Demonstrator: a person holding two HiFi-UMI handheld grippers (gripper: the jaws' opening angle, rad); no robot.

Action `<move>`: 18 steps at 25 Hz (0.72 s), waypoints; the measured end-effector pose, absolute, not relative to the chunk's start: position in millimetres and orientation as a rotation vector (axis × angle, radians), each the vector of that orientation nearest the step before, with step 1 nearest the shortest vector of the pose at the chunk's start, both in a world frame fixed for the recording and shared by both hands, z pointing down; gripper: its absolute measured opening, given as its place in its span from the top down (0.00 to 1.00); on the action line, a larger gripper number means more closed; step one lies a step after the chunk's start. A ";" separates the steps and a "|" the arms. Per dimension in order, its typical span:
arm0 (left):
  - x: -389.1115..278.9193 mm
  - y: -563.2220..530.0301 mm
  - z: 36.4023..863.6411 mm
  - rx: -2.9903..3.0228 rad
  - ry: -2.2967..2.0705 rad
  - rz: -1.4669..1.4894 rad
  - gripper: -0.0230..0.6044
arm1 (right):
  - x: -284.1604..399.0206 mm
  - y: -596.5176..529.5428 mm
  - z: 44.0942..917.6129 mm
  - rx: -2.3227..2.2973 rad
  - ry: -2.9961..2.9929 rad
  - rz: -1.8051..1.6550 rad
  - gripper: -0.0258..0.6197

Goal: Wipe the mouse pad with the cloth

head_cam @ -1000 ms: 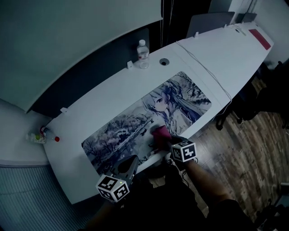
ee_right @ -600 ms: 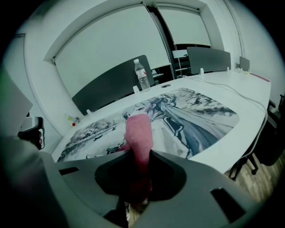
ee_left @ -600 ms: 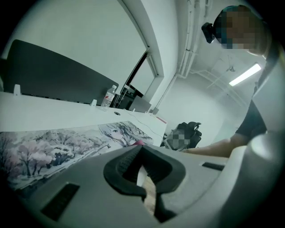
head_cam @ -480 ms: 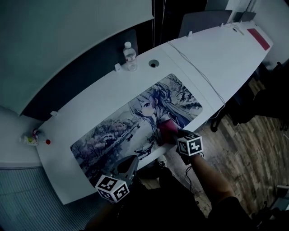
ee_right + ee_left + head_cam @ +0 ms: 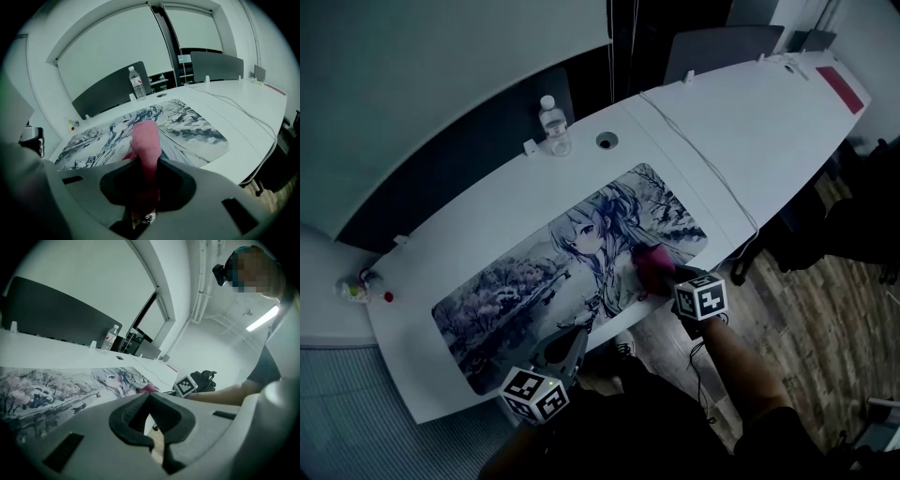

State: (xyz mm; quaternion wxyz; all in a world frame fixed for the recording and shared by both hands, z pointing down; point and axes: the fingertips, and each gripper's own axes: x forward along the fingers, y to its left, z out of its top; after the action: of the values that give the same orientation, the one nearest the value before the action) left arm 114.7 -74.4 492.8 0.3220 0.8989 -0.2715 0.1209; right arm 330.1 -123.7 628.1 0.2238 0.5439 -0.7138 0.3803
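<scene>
A long mouse pad printed with an anime girl and trees lies on the white table. My right gripper is shut on a pink cloth, which rests on the pad's near right part. In the right gripper view the pink cloth sticks out between the jaws over the mouse pad. My left gripper hangs at the table's near edge, jaws shut with nothing between them. The left gripper view shows the pad, the cloth and the right gripper's marker cube.
A water bottle stands at the table's far edge beside a round cable hole. A white cable runs across the table right of the pad. Small items lie at the far left. Dark chairs stand behind; wooden floor on the right.
My right gripper has slid the pink cloth to the right along the pad's near edge, from the girl's lower body toward the pad's right end. The left gripper has stayed at the table's edge.
</scene>
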 end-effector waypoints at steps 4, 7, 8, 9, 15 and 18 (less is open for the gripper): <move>125.5 -77.6 491.3 2.353 -0.741 0.304 0.96 | 349.8 -129.6 627.9 1.493 -1.969 1.043 0.83; 128.0 -78.6 493.9 2.343 -0.767 0.297 0.96 | 360.1 -133.9 629.9 1.498 -1.975 1.054 0.83; 127.7 -78.4 495.8 2.341 -0.777 0.297 0.96 | 362.4 -135.0 630.9 1.498 -1.978 1.053 0.83; 127.2 -78.3 497.5 2.340 -0.787 0.298 0.96 | 364.1 -136.0 631.8 1.496 -1.981 1.051 0.83; 125.5 -81.3 492.1 2.333 -0.842 0.287 0.96 | 364.4 -138.4 625.6 1.455 -2.040 1.065 0.83; 126.3 -78.7 490.4 2.340 -0.842 0.289 0.96 | 364.5 -139.6 614.1 1.466 -2.079 1.075 0.83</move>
State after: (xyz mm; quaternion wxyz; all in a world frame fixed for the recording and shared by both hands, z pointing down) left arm 126.3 -78.7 490.4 0.3135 0.8876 -0.3193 0.1097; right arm 364.5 -139.6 614.1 0.1889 0.5212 -0.7393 0.3823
